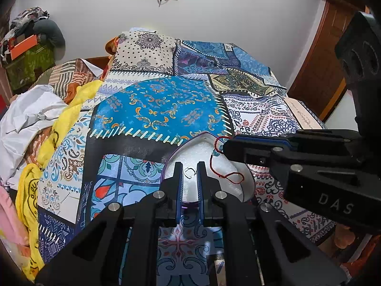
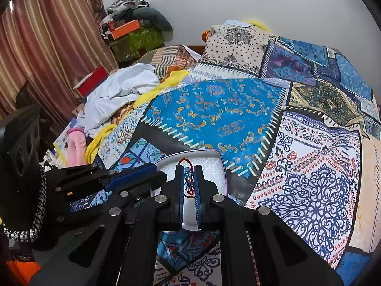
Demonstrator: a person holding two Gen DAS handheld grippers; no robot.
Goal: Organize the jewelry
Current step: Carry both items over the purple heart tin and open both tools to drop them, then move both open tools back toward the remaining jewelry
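A red cord bracelet (image 1: pixel 222 166) with blue beads lies partly inside a heart-shaped white jewelry box (image 1: pixel 247 186) that rests on a bed covered by a patchwork bedspread (image 1: pixel 157 104). The box has a purple rim and a white foam lining. The right gripper (image 2: pixel 188 178) has its fingers (image 2: pixel 198 183) closed on the bracelet's beaded part, with the red cord looping out above and below the pinch. In the left wrist view the cord trails from those fingertips down onto the foam, curling to the right of the left gripper (image 1: pixel 189 174). The left gripper's fingers (image 1: pixel 178 178) stand slightly apart over the box, gripping nothing; between their tips a small clear ring-like piece (image 1: pixel 189 173) sits on the foam. The right gripper reaches in from the right, just beyond and beside the left fingertips. Far to the left of both grippers, yellow cloth (image 1: pixel 69 119) and white cloth (image 1: pixel 28 112) are heaped on the bed.
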